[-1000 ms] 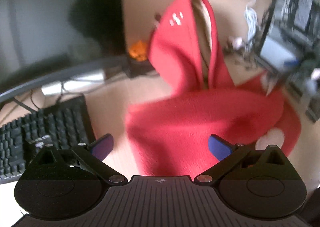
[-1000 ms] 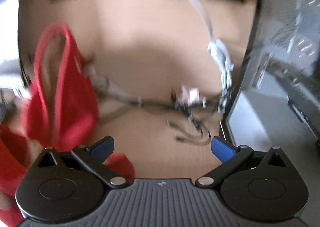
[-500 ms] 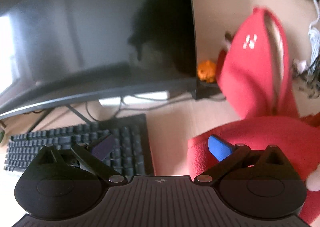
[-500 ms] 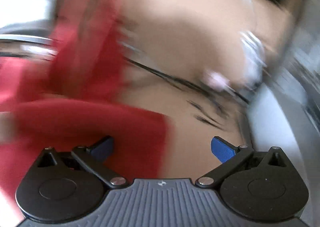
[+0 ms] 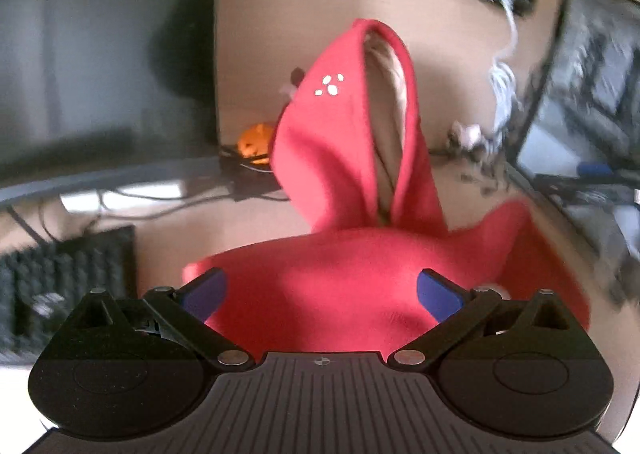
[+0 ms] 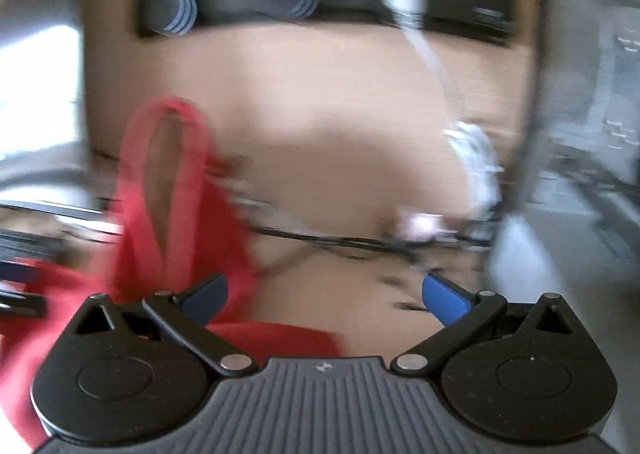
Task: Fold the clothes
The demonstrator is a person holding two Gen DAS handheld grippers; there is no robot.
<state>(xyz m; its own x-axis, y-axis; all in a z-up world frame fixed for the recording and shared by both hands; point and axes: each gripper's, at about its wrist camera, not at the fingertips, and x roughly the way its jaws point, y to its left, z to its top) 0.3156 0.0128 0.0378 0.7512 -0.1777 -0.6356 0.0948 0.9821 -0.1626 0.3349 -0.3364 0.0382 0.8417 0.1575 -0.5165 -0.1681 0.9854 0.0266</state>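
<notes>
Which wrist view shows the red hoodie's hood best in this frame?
The left wrist view: the hood stands centred and fairly sharp, opening and white marks visible. The right wrist view catches the hood only at left, smeared by motion blur.

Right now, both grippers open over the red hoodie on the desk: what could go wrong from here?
1. Cable snag: thin black cables and a white cord lie just beyond the red hoodie; dragging a sleeve could likely catch them.
2. The small orange object sits against the hood's left edge and may get knocked.
3. The right gripper view is motion-blurred; closing now could miss the fabric edge. The left gripper is open over the body.
</notes>
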